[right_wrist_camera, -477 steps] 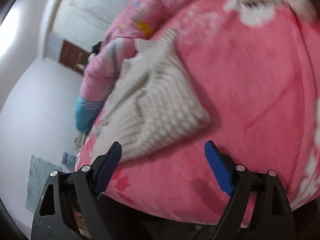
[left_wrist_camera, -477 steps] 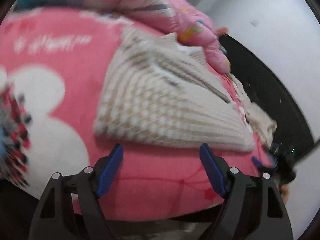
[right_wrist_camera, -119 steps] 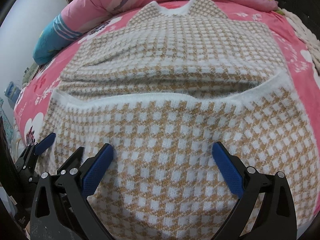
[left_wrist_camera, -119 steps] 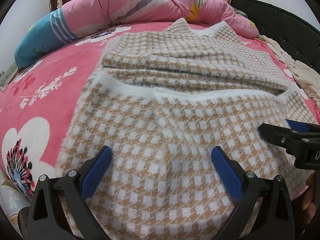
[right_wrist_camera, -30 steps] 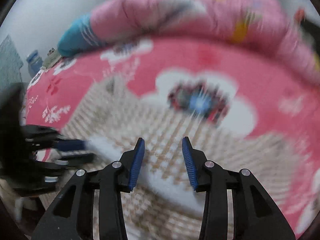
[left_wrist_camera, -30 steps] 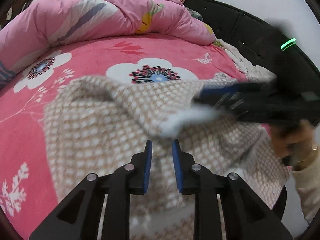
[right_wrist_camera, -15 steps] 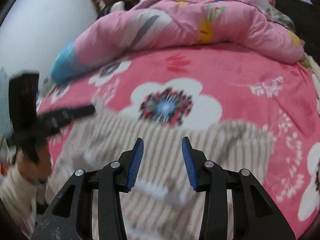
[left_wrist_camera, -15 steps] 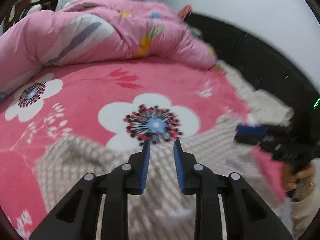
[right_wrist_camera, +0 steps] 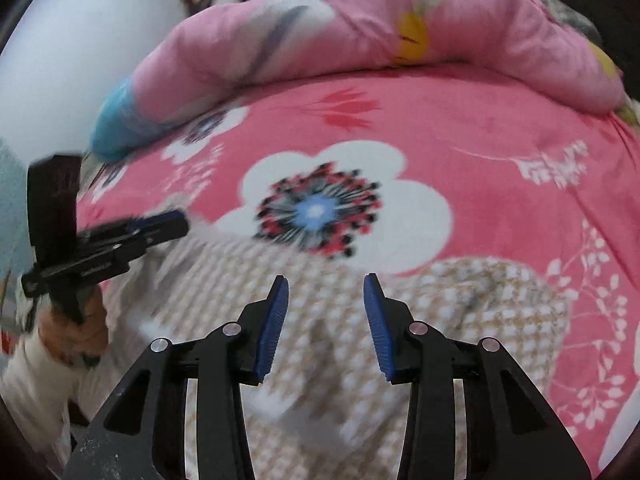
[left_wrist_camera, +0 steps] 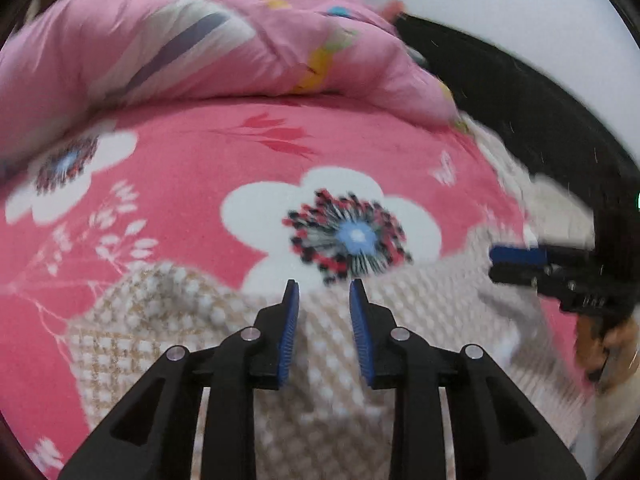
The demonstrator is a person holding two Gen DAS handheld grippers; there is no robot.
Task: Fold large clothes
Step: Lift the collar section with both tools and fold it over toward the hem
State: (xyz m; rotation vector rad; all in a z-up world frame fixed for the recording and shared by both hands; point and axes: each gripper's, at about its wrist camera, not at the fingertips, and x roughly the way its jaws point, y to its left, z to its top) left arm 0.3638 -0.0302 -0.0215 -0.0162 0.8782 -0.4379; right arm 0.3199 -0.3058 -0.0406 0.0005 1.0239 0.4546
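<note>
Sweater (left_wrist_camera: 168, 332) on bedspread (left_wrist_camera: 192, 168) beneath opening left claw (left_wrist_camera: 323, 286).

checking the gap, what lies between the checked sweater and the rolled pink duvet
Only bare pink floral blanket separates the checked sweater from the rolled pink duvet; both wrist views show it.

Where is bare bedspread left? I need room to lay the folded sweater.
Free: the bedspread between the sweater and the rolled quilt, around the big white flower. Crowded: the near edge, under both grippers.
</note>
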